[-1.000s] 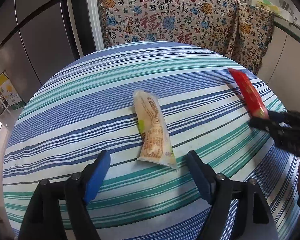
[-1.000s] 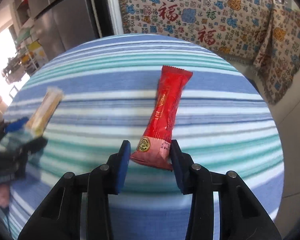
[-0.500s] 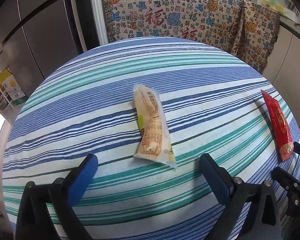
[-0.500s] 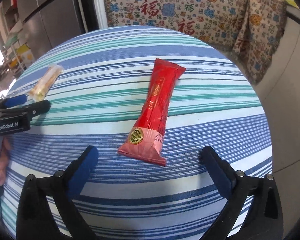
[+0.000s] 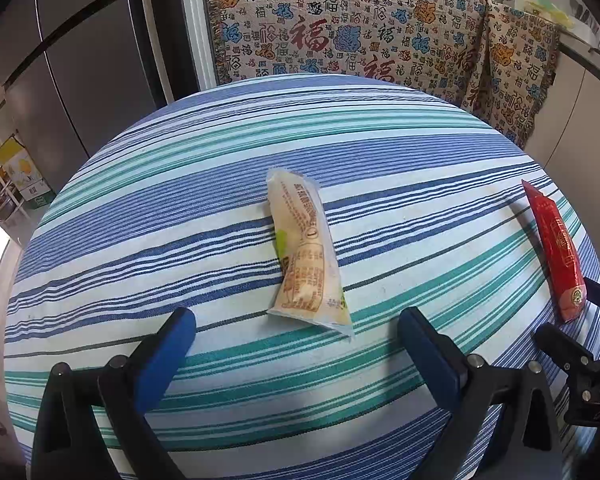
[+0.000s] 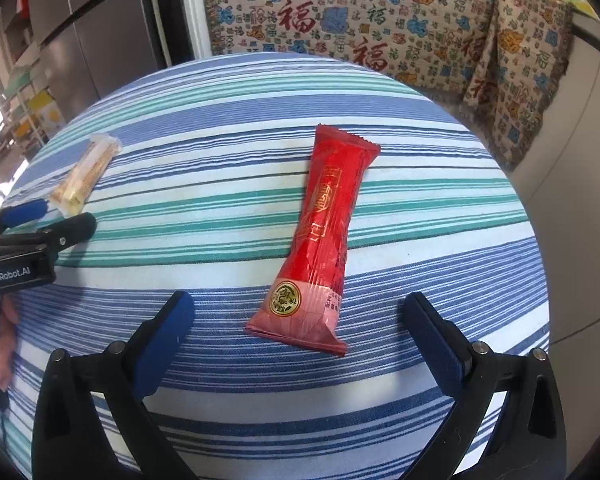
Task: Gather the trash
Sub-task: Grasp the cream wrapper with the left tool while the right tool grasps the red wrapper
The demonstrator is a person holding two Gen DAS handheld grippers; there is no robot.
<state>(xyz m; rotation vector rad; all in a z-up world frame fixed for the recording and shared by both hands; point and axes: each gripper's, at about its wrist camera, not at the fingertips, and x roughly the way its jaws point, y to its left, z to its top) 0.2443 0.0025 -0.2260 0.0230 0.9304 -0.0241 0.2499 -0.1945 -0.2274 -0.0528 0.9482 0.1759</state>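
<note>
A pale yellow snack wrapper [image 5: 306, 254] lies flat on the striped tablecloth [image 5: 204, 216], just beyond my left gripper [image 5: 296, 334], which stands wide open with nothing between its blue pads. A red snack wrapper [image 6: 320, 240] lies on the cloth in front of my right gripper [image 6: 298, 320], also wide open; the wrapper's near end lies between the fingertips without touching them. The red wrapper [image 5: 556, 248] shows at the right edge of the left wrist view, and the yellow wrapper [image 6: 86, 174] at the left of the right wrist view, beside the left gripper's fingers [image 6: 74, 228].
A patterned cloth [image 5: 364, 36] with red characters hangs over furniture behind the table. A grey fridge [image 5: 80, 60] stands at the back left. The table's right edge [image 6: 536, 240] drops off near the red wrapper. A person's fingers [image 6: 2, 344] show at the left.
Both grippers opened wide. The right one let go of the red wrapper, which now lies flat on the cloth. The left gripper stayed over the yellow wrapper.
</note>
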